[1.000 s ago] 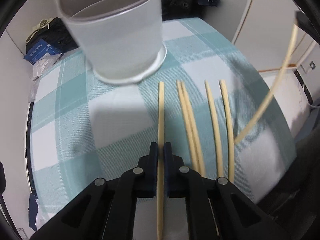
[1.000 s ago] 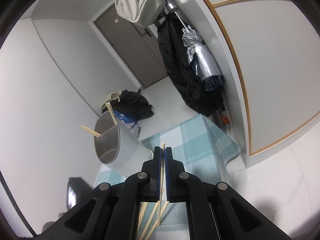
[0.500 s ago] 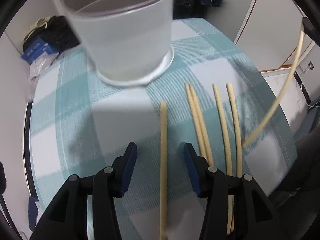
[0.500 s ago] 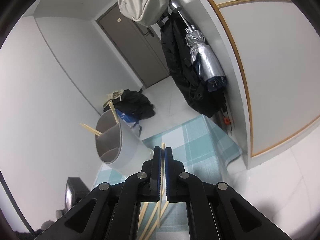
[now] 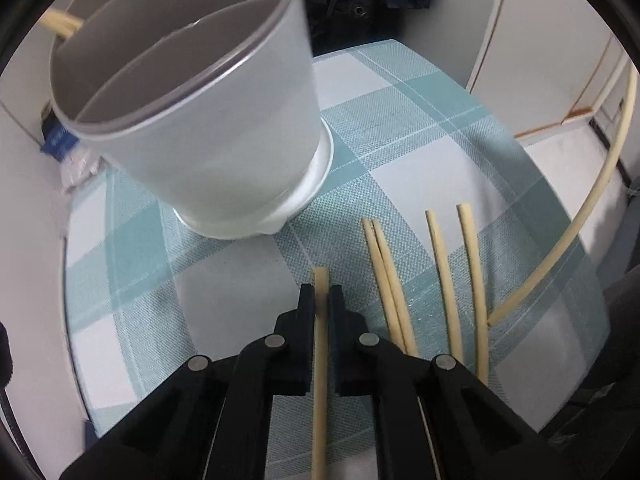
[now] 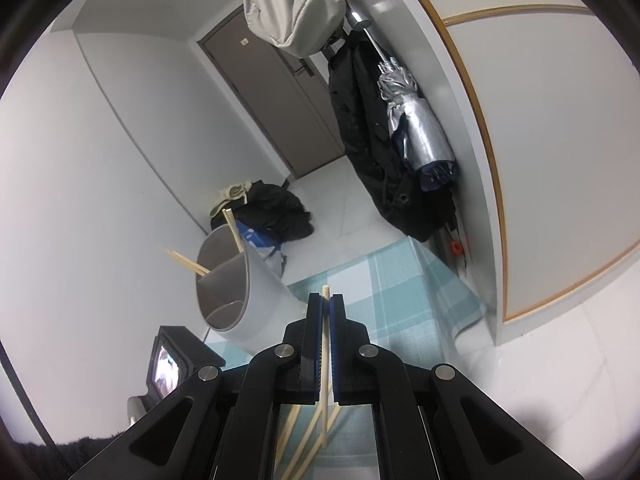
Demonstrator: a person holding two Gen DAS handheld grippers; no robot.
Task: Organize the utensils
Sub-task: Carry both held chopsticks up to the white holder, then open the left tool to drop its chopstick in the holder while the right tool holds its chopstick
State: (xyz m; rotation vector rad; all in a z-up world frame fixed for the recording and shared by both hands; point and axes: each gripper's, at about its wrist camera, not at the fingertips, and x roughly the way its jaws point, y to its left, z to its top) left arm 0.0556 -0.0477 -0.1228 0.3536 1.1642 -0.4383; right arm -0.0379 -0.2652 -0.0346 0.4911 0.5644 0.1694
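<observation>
Left gripper clenched on chopstick | right gripper grasping raised chopstick | holder beside

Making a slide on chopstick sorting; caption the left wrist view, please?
Left gripper closed on one chopstick before the divided cup, four more lying on the checked cloth.
</observation>
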